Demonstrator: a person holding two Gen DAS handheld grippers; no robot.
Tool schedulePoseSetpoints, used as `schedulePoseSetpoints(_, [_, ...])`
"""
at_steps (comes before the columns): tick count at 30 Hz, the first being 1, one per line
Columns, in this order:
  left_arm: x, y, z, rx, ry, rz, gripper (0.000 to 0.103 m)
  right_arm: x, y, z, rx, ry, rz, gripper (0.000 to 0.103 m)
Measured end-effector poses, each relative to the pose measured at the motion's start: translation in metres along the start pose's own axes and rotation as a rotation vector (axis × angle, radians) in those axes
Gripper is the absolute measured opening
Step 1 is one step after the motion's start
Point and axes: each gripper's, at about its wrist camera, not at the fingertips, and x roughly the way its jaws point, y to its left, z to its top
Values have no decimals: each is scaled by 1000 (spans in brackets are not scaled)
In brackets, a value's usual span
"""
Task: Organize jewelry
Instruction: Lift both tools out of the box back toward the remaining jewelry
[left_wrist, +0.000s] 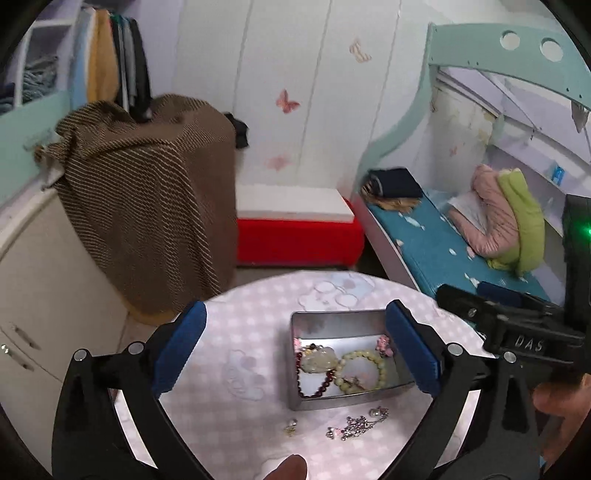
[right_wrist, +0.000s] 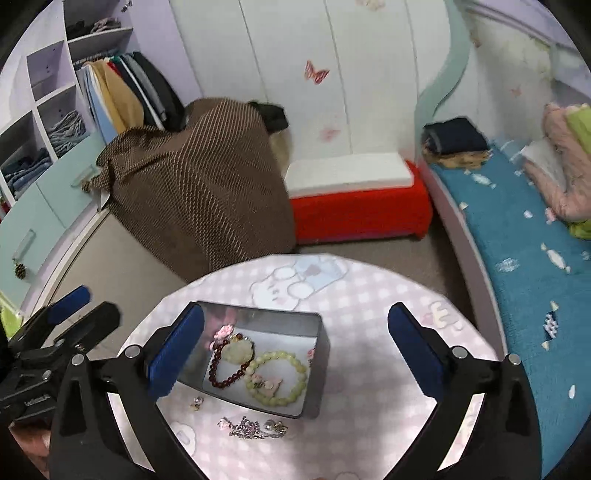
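Note:
A grey metal tin (left_wrist: 346, 399) (right_wrist: 320, 369) stands on the round pink checked table (left_wrist: 240, 332) (right_wrist: 369, 317). Inside lie a dark red bead bracelet (left_wrist: 314, 389) (right_wrist: 221, 380), a pale jade pendant (left_wrist: 317, 360) (right_wrist: 238, 350), a light green bead bracelet (left_wrist: 364, 371) (right_wrist: 279, 378) and a pink flower piece (left_wrist: 384, 345) (right_wrist: 223, 332). In front of the tin, on the cloth, lie a silver chain (left_wrist: 358, 426) (right_wrist: 253, 428) and a small earring (left_wrist: 291, 426) (right_wrist: 196, 403). My left gripper (left_wrist: 299, 347) is open above the tin, nothing between its blue pads. My right gripper (right_wrist: 295, 349) is open too, over the tin and holding nothing.
A brown patterned blanket (left_wrist: 147, 192) (right_wrist: 199, 188) drapes furniture beyond the table. A red bench with a white top (left_wrist: 299, 232) (right_wrist: 358, 206) stands by the wall. A bed with a blue cover (left_wrist: 436, 240) (right_wrist: 517, 251) lies right. A fingertip (left_wrist: 288, 467) shows at the bottom edge.

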Motion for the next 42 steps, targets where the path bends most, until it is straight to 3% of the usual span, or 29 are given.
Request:
schedulePoseSetpoints(10, [-66,0,-4,0,-137,85,98,-63,16,-7,-22,-151,-25,96])
schedulePoseSetpoints(19, [-102,1,-23,8,-175,128,98,-106,29,-33,-103,-226,-79,96])
schedulePoseSetpoints(28, [-103,9,-62,8,-131,150,98,-101,23,-70,-129,-179,-137,96])
schedulePoseSetpoints(42, [-47,13,-108,47,24,143,98,-56,24,-105,-127,-34,-137,96])
